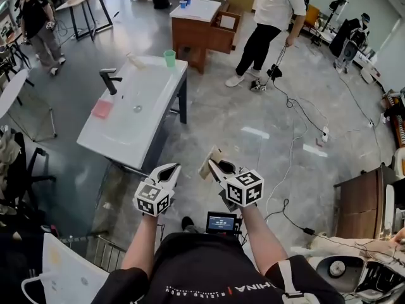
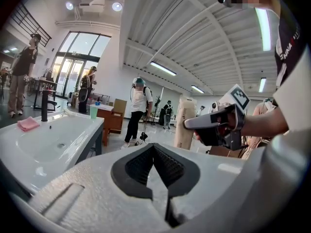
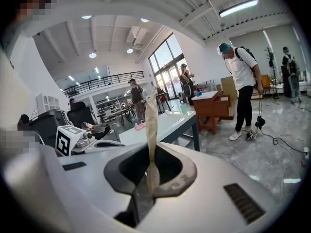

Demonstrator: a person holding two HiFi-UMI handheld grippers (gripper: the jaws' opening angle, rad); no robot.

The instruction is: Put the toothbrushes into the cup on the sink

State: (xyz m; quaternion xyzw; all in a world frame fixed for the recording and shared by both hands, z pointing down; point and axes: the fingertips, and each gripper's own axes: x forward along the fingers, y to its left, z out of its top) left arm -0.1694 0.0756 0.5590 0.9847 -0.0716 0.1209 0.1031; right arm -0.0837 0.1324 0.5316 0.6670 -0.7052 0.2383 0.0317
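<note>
A white sink (image 1: 107,141) stands to my front left, with a black tap (image 1: 109,80) and a green cup (image 1: 169,57) on its far corner. The cup (image 2: 93,111) also shows in the left gripper view. A pale flat item (image 1: 135,60) lies beside the cup; I cannot tell what it is. My right gripper (image 1: 212,164) is shut on a thin tan flat package (image 3: 151,130), held upright over the floor, right of the sink. That package (image 2: 184,123) looks beige from the left. My left gripper (image 1: 172,168) is shut and holds nothing, its jaws (image 2: 160,174) meeting.
A pink cloth (image 1: 102,109) lies on the sink's left rim. A wooden desk (image 1: 202,27) stands beyond the sink. A person in a white shirt (image 1: 272,18) stands on the tiled floor, with cables (image 1: 297,106) trailing to the right. Chairs and tables line the left side.
</note>
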